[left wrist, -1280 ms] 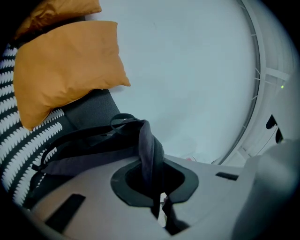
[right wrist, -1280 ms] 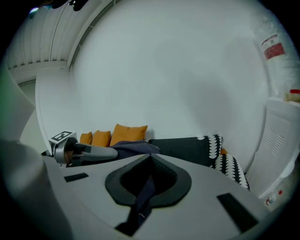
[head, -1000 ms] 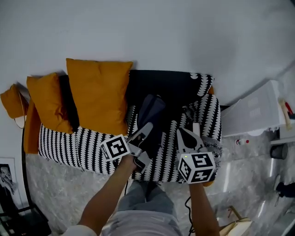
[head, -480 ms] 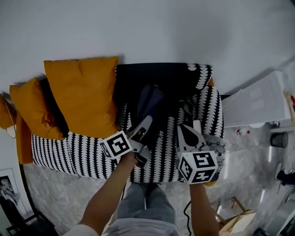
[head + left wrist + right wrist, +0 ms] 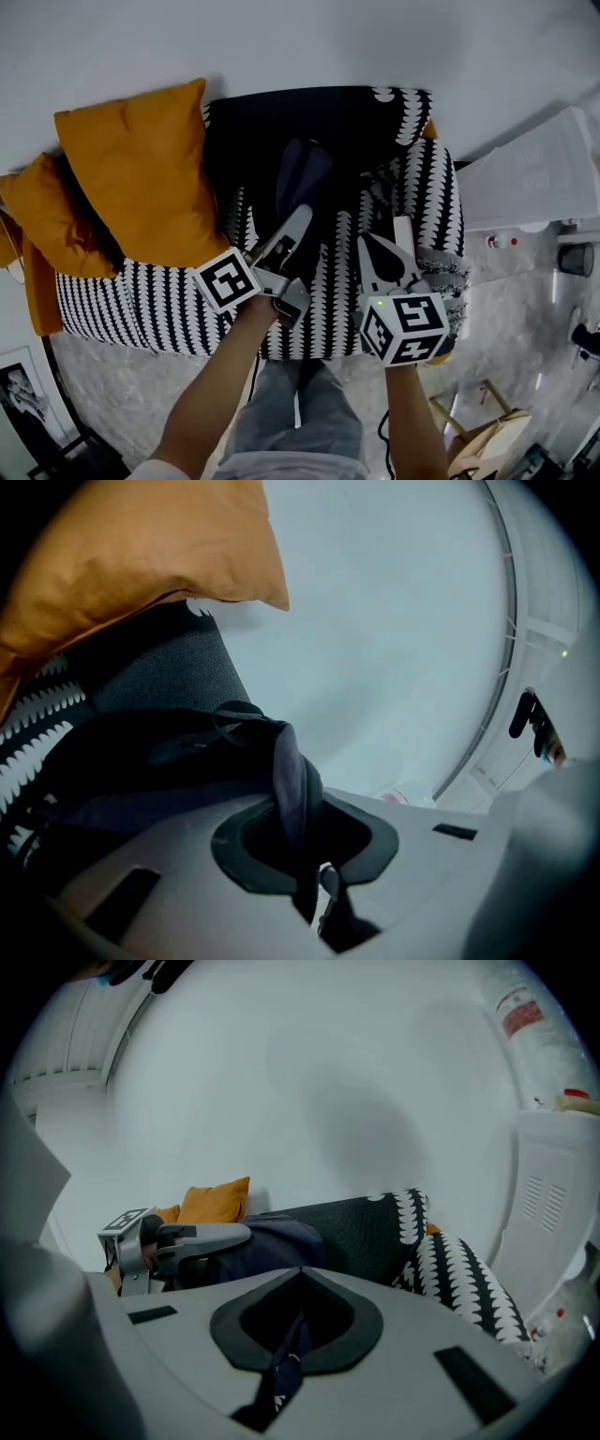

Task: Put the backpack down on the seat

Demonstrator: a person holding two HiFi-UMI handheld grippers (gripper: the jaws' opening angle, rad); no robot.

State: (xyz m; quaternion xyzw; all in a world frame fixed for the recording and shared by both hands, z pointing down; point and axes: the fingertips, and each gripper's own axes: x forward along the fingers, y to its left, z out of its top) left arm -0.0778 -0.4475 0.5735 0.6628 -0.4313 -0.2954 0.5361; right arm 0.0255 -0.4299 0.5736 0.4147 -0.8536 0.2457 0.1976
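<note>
A dark navy backpack [image 5: 300,183] stands on the sofa seat [image 5: 141,300], against the black backrest. My left gripper [image 5: 302,214] reaches level over it from the front. In the left gripper view the jaws are shut on a navy strap [image 5: 289,780] of the backpack [image 5: 159,761]; they have just been opening slightly, and the strap is still between the pads. My right gripper [image 5: 382,236] sits to the right, tilted down. In the right gripper view its jaws pinch a thin navy webbing strap [image 5: 286,1368], with the backpack [image 5: 272,1237] and the left gripper [image 5: 202,1235] beyond.
The sofa wears a black-and-white patterned cover, with its right armrest [image 5: 431,216] beside my right gripper. Orange cushions [image 5: 141,178] lean at the left. A white cabinet [image 5: 525,178] stands right of the sofa. The person's legs [image 5: 291,422] touch the seat's front edge.
Both grippers have sunk toward the seat with the straps in them, and the backpack has come lower. The cushions have drifted left in the head view.
</note>
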